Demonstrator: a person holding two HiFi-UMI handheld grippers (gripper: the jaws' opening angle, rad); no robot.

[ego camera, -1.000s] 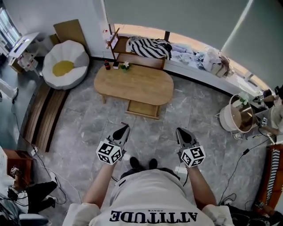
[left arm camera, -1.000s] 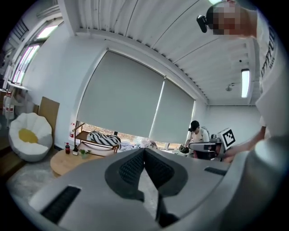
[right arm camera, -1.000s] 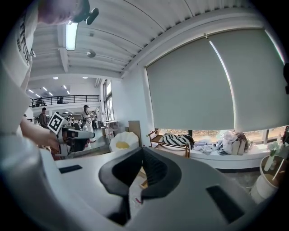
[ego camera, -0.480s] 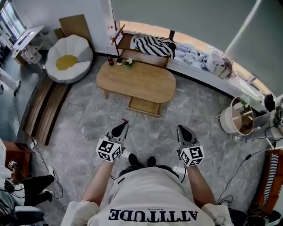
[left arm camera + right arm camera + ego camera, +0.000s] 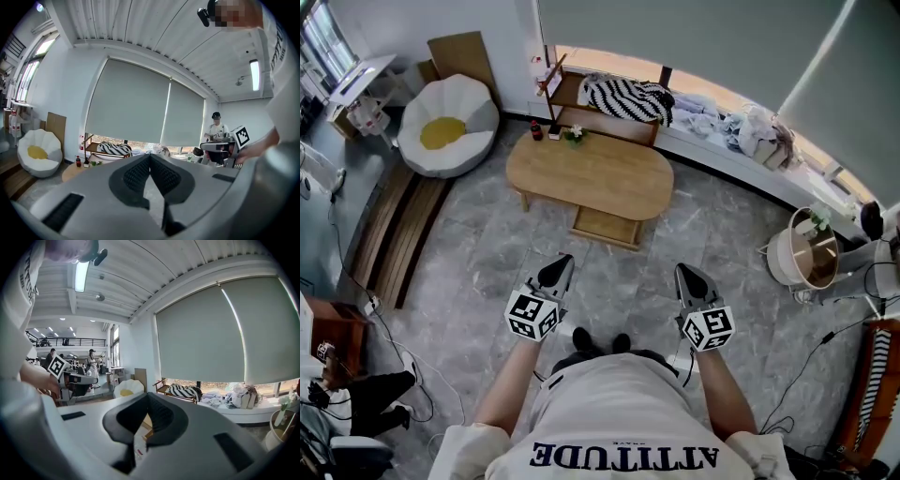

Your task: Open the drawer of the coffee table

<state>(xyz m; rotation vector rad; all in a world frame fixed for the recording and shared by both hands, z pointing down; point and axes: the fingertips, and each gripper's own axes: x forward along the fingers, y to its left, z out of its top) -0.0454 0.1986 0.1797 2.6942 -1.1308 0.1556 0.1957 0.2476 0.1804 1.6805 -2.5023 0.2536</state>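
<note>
The oval wooden coffee table (image 5: 589,174) stands ahead on the grey stone floor. Its drawer (image 5: 605,227) shows as a wooden box under the near edge. Both grippers are held at waist height, well short of the table and apart from it. My left gripper (image 5: 558,272) is shut with nothing in it, its tips meeting in the left gripper view (image 5: 150,155). My right gripper (image 5: 687,278) is also shut and empty, its tips meeting in the right gripper view (image 5: 147,394). A strip of the table top (image 5: 70,171) shows at the left of the left gripper view.
A small bottle (image 5: 536,132) and a plant (image 5: 575,134) stand on the table's far left end. Behind it is a wooden rack with a striped cloth (image 5: 623,97). A white flower-shaped seat (image 5: 447,125) is at the left, a round basket (image 5: 802,253) at the right, and cables (image 5: 806,347) lie on the floor.
The head view has shifted slightly, so the room sits a little lower and further right. Both grippers stay shut in about the same place.
</note>
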